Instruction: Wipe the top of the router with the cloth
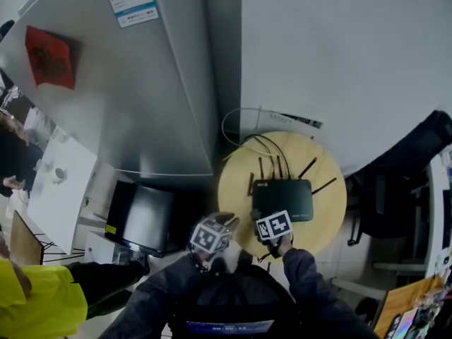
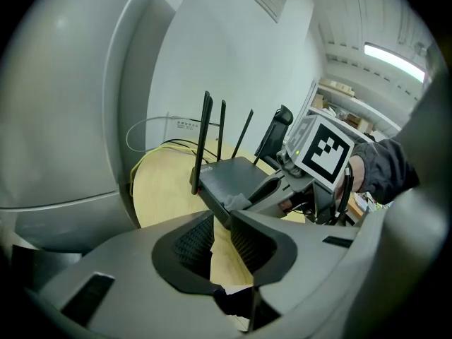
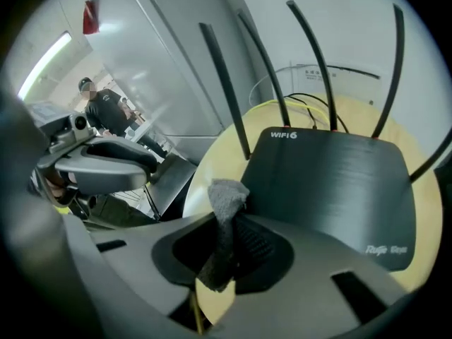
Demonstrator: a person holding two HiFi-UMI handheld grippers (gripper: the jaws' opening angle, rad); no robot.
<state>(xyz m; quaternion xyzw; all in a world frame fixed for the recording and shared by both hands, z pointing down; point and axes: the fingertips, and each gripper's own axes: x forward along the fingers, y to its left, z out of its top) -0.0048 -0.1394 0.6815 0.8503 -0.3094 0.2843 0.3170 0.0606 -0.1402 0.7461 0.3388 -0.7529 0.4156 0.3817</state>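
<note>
A black router [image 1: 282,198] with several upright antennas sits on a round wooden table [image 1: 236,189]. My right gripper [image 1: 261,216] is at the router's near left corner, shut on a small grey cloth [image 3: 224,207]. The cloth sticks up between the jaws and its tip reaches the router's [image 3: 332,182] edge. In the left gripper view the cloth [image 2: 236,202] lies against the router's [image 2: 233,175] near corner. My left gripper [image 1: 227,221] hovers over the table's near left rim, beside the router. Its jaws are nearly together with nothing between them.
Yellow and white cables [image 1: 244,143] loop behind the router. A grey cabinet [image 1: 141,97] and a white wall [image 1: 339,62] stand behind the table. A black chair [image 1: 385,203] is at the right, a dark box [image 1: 141,217] on the floor at the left. People stand at the far left.
</note>
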